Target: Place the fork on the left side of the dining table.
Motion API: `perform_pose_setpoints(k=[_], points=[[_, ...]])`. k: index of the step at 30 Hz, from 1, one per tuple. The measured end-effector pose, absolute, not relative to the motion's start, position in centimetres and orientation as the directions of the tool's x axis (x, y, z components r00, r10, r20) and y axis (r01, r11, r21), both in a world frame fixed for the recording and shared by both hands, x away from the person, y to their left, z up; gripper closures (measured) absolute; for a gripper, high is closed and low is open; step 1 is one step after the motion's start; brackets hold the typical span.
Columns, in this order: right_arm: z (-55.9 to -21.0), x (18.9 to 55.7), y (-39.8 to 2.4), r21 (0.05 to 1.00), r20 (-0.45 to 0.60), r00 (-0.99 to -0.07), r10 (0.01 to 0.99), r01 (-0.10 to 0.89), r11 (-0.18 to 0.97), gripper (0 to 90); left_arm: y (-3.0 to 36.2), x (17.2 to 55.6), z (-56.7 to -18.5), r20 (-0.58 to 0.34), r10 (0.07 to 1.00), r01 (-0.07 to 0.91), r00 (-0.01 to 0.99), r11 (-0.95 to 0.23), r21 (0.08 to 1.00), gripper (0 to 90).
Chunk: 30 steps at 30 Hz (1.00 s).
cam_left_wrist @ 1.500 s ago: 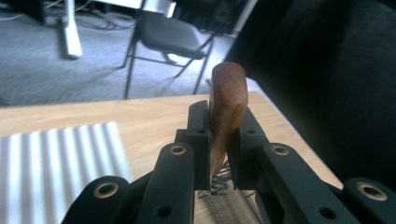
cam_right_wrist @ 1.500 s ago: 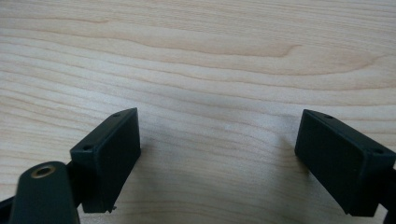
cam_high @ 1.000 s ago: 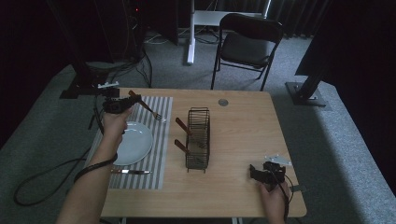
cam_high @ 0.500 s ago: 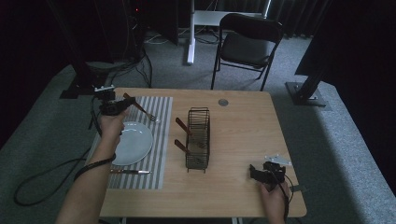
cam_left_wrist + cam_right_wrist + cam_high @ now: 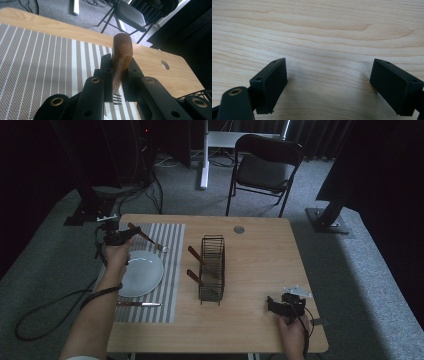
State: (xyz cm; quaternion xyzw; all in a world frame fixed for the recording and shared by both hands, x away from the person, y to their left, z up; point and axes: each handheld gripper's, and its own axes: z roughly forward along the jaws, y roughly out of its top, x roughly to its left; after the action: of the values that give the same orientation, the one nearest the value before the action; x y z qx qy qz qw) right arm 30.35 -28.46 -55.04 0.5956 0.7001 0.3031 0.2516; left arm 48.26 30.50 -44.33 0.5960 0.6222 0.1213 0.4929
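My left gripper [image 5: 127, 234] is over the far left corner of the striped placemat [image 5: 170, 240], shut on a fork [image 5: 149, 239] with a brown wooden handle. In the left gripper view the handle [image 5: 121, 50] stands up between the jaws and the tines [image 5: 117, 99] point down at the mat [image 5: 37, 62]. A white plate [image 5: 145, 274] lies on the mat just near of the fork, with a knife [image 5: 138, 304] at the mat's near edge. My right gripper [image 5: 271, 305] rests low at the table's near right, open [image 5: 329, 82] over bare wood.
A black wire rack [image 5: 212, 269] stands mid-table with two wooden-handled utensils [image 5: 195, 255] sticking out to its left. A round cable hole [image 5: 239, 229] is in the table's far side. A small pale bracket [image 5: 295, 291] lies by the right hand. A chair [image 5: 265, 167] stands beyond the table.
My left gripper has drifted slightly left and nearer with the fork still in it. The right gripper has stayed put.
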Motion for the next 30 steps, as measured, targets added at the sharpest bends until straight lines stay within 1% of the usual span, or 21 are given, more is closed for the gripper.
perform_pose_setpoints(k=[3,5,7,12,17,20,22,23,26,28,30], points=[[-55.0,30.4,-28.5,0.724,0.009,-0.164,0.986,0.681,0.107,13.8,30.9,48.5,-44.9,-0.512,0.837,0.624,0.196,0.296,0.723,80.4],[-55.0,30.4,-28.5,0.724,0.009,-0.164,0.986,0.681,0.107,13.9,31.0,48.6,-45.2,-0.515,0.837,0.624,0.183,0.306,0.719,80.4],[-55.0,30.4,-28.5,0.724,0.009,-0.164,0.986,0.682,0.107,13.9,31.3,48.6,-45.5,-0.550,0.814,0.627,0.186,0.333,0.705,80.4],[-55.0,30.4,-28.5,0.724,0.009,-0.164,0.986,0.682,0.107,13.9,31.2,48.7,-46.4,-0.542,0.823,0.637,0.170,0.327,0.698,80.3],[-55.0,30.4,-28.5,0.724,0.009,-0.164,0.986,0.681,0.107,13.8,31.8,48.7,-47.5,-0.589,0.791,0.638,0.164,0.370,0.675,80.2],[-55.0,30.4,-28.5,0.724,0.009,-0.164,0.986,0.682,0.106,13.9,32.0,48.4,-47.7,-0.562,0.814,0.597,0.146,0.380,0.706,79.7],[-55.0,30.4,-28.5,0.724,0.009,-0.164,0.986,0.681,0.106,13.9,32.0,48.5,-47.9,-0.552,0.821,0.601,0.146,0.369,0.709,77.8],[-55.0,30.4,-28.5,0.724,0.009,-0.164,0.986,0.681,0.106,13.9,31.9,48.5,-48.0,-0.534,0.833,0.607,0.146,0.351,0.713,70.4],[-55.0,30.4,-28.5,0.724,0.009,-0.164,0.986,0.681,0.106,13.9,31.9,48.4,-48.4,-0.524,0.840,0.609,0.139,0.344,0.714,70.0],[-55.0,30.4,-28.5,0.724,0.009,-0.164,0.986,0.681,0.106,13.9,31.8,48.6,-48.8,-0.512,0.849,0.641,0.128,0.324,0.696,62.1],[-55.0,30.4,-28.5,0.724,0.009,-0.164,0.986,0.682,0.106,13.8,31.7,48.5,-49.2,-0.489,0.864,0.641,0.118,0.310,0.702,61.0]])
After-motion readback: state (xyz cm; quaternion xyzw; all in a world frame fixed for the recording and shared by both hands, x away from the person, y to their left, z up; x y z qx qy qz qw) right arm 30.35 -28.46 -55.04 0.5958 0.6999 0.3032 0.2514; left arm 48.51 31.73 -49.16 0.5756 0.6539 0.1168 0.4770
